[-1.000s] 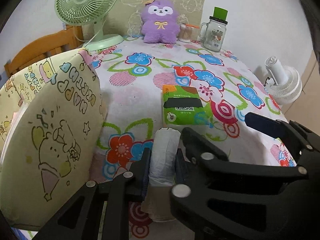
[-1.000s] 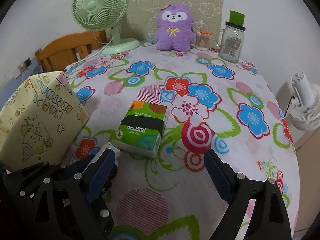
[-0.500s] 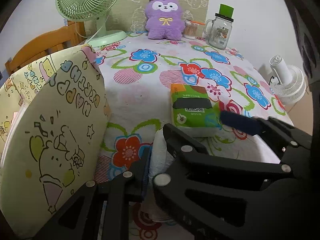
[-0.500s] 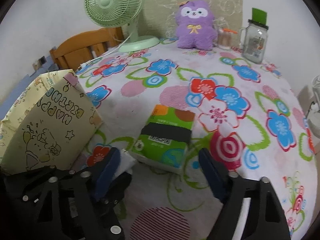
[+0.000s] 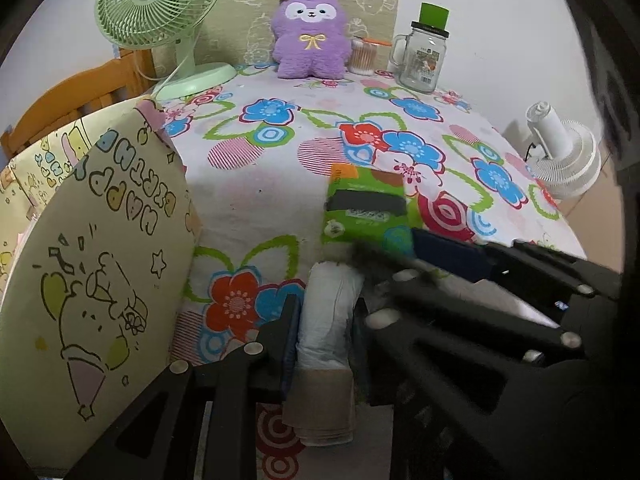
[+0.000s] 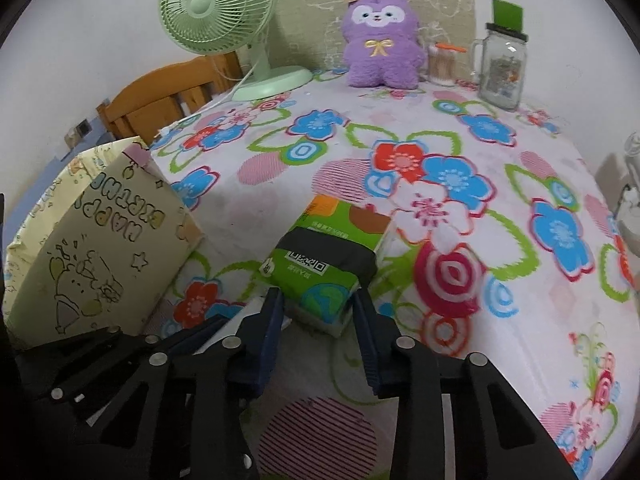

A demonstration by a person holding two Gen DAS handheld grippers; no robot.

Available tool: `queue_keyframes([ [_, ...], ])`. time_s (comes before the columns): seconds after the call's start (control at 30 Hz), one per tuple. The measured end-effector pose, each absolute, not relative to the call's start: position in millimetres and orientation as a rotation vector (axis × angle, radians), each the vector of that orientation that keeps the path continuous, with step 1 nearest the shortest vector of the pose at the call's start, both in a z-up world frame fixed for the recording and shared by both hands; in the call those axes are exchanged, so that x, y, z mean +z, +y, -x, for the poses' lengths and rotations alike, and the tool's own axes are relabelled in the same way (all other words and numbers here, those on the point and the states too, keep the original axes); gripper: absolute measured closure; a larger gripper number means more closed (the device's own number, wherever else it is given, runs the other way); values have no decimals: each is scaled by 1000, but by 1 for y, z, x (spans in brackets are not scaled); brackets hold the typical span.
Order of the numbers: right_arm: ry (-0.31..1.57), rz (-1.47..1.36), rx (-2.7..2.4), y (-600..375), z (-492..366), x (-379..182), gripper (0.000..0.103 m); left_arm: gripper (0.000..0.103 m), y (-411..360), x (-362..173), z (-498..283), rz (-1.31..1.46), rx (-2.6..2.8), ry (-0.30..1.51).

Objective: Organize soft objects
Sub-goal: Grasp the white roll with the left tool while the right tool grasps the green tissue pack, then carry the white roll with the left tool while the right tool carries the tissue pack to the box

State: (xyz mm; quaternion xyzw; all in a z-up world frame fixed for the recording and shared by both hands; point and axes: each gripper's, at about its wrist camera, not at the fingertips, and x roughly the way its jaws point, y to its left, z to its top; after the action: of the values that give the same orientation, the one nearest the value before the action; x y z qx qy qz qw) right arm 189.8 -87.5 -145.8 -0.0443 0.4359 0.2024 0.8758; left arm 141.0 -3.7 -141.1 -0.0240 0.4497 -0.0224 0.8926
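My left gripper [image 5: 326, 320] is shut on a white rolled cloth [image 5: 332, 292] whose near end is beige, low over the flowered tablecloth [image 5: 248, 200]. Just beyond it lies a green tissue pack [image 5: 368, 204] [image 6: 320, 268]. In the right wrist view, my right gripper [image 6: 317, 300] has its jaws closing on the pack's near end, and both blue pads [image 6: 274, 312] touch its sides. One right finger [image 5: 452, 256] crosses in front of the left gripper's right side in the left wrist view. A purple plush toy [image 6: 380, 40] sits at the table's far edge.
A yellow birthday gift bag [image 5: 92, 260] [image 6: 100, 248] stands close on the left. At the back are a green desk fan [image 6: 216, 4], a swab jar [image 6: 442, 64] and a glass mug jar [image 6: 504, 68]. A wooden chair [image 6: 160, 100] and a white floor fan [image 5: 560, 152] flank the table.
The right gripper's jaws went from wide apart to narrow, closing in on the near end of the tissue pack. The left gripper stayed shut on the roll.
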Motion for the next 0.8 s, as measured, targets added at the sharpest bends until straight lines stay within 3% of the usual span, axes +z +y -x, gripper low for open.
queue_keyframes([
  [0.8, 855, 66, 316, -124, -146, -128, 74, 79, -24, -137, -118, 2, -59, 921],
])
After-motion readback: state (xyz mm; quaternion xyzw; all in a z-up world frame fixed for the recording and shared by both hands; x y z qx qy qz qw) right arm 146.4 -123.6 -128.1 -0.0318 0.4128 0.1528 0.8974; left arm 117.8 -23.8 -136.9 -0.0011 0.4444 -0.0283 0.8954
